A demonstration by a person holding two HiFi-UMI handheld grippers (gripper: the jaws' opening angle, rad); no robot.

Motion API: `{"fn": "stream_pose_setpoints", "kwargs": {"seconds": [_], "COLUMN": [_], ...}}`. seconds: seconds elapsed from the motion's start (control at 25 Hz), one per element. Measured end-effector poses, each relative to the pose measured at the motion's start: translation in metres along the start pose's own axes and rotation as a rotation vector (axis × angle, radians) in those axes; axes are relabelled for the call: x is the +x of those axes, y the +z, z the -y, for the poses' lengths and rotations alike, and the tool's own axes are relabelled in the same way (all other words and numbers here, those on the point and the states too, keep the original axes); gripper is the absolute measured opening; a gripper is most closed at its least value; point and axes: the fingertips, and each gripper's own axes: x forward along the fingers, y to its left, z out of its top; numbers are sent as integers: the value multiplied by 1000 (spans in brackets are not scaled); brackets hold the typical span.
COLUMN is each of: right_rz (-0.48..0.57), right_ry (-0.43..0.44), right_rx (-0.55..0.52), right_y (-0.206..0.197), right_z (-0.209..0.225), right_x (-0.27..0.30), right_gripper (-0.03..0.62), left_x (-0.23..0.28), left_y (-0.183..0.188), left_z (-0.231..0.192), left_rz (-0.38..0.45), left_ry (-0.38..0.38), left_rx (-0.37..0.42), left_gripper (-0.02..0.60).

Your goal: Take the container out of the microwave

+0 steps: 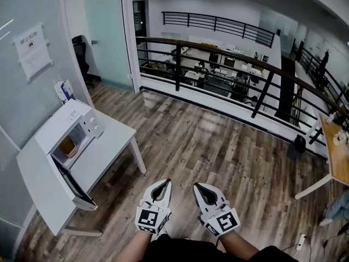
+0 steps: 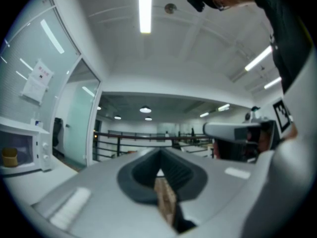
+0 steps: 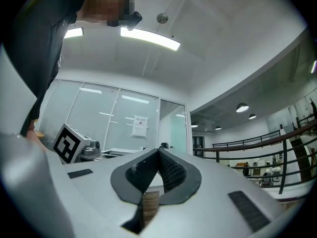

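Note:
A white microwave [image 1: 65, 129] stands on a white table [image 1: 112, 149] at the left, against the wall. Its door [image 1: 73, 183] hangs open toward me. Inside sits a small brownish container [image 1: 68, 146], also seen far left in the left gripper view as the container [image 2: 9, 156] in the microwave [image 2: 25, 150]. My left gripper [image 1: 165, 183] and right gripper [image 1: 197, 186] are side by side low in the head view, over the wooden floor, well to the right of the table. The jaws of both meet at the tips with nothing between them: left gripper [image 2: 159, 155], right gripper [image 3: 159, 152].
A wood-plank floor [image 1: 207, 146] lies between me and the table. A dark railing [image 1: 229, 64] runs across the back above a lower office level. A glass wall with a posted sheet [image 1: 32, 51] is behind the microwave. A wooden table [image 1: 338, 152] stands at the right edge.

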Motion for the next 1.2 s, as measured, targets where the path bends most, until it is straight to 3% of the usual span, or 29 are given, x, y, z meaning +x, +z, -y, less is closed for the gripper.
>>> {"fn": "stream_pose_setpoints", "kwargs": {"seconds": [0.44,0.96,1.2], "right_rz": [-7,-25,-16], "right_ry": [7,81,166], "right_rx": [4,11,19], "right_y": [-21,-34,-41], "right_z": [2,-25,-21], "right_x": [109,191,235], "right_gripper": [-6,-6,-6], "left_x": [26,11,21], "left_y": [-2,-11,-13], "left_z": [-97,-188,-223], "left_rz": [5,10,12], "left_ry": [13,130,216], "left_rx": [20,-26,7], "left_gripper": [5,5,5]}}
